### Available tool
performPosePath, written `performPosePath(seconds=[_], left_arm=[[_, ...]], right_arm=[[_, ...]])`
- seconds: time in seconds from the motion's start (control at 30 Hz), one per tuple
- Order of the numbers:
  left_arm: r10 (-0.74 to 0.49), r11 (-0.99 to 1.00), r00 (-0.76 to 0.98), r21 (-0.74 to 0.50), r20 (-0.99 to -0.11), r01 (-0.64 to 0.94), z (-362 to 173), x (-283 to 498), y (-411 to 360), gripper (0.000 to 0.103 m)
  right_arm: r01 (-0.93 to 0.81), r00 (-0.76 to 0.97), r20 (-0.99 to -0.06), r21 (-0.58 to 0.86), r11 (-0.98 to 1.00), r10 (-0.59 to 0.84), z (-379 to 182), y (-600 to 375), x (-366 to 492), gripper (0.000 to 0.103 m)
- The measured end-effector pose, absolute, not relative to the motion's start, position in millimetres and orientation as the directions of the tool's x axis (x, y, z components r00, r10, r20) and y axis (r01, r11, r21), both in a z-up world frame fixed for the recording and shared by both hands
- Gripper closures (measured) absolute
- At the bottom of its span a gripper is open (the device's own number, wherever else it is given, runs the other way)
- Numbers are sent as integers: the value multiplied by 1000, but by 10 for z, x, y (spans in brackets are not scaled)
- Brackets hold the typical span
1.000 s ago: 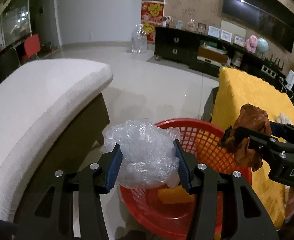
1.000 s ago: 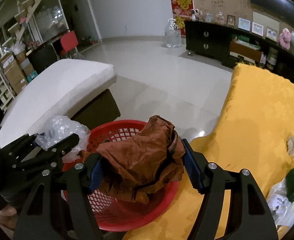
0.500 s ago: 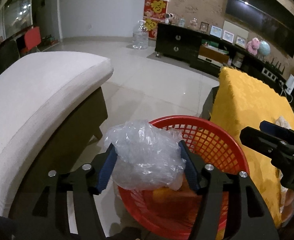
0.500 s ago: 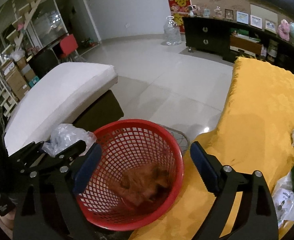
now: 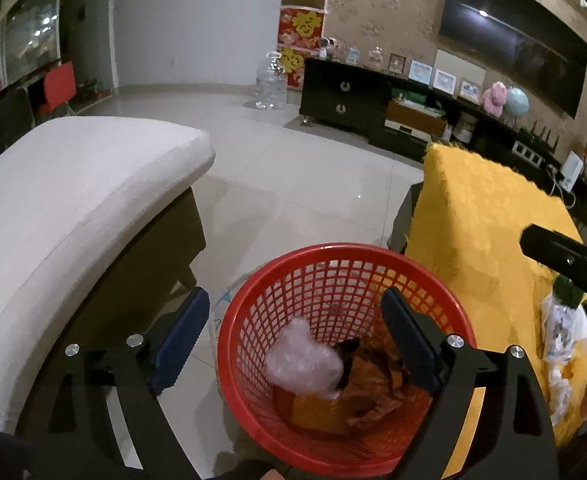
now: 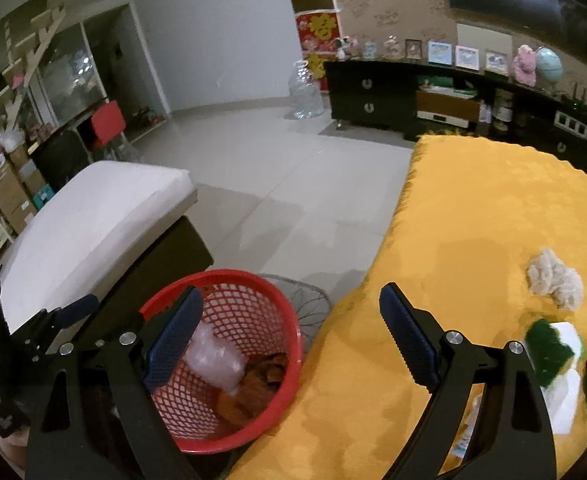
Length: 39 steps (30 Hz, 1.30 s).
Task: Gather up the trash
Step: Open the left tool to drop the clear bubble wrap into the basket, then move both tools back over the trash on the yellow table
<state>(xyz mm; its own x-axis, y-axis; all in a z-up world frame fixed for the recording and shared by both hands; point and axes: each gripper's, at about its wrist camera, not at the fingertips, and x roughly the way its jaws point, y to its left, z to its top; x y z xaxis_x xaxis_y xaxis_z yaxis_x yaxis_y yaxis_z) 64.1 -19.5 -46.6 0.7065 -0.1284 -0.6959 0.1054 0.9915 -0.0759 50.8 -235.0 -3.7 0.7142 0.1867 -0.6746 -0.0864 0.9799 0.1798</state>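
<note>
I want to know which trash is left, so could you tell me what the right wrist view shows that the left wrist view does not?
Only the right wrist view shows the beige wad on the yellow cloth and the shelves of boxes. Only the left wrist view shows the orange piece at the basket's bottom. Both show the red basket holding the clear plastic and brown wrapper, the green-and-white packet, the left gripper opening empty, and the right gripper open.
</note>
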Motion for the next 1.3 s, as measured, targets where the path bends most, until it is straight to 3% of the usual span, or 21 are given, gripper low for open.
performPosePath(seconds=[0.47,0.9,1.3], left_arm=[[-188,981,741,-89,-645,171,-277,529,-446,17],[-283,947,723,-65,-630,315,-209,329,-1037,17],[-400,869,656,-37,-640,494,-247,64,-1836,17]], right_arm=[[-9,784,-618,87,996,61,189,-2731,103,14],[268,784,-605,126,955,-140,241,-3836,-569,14],[416,733,-633,125,901,-251,74,-4280,-940,14]])
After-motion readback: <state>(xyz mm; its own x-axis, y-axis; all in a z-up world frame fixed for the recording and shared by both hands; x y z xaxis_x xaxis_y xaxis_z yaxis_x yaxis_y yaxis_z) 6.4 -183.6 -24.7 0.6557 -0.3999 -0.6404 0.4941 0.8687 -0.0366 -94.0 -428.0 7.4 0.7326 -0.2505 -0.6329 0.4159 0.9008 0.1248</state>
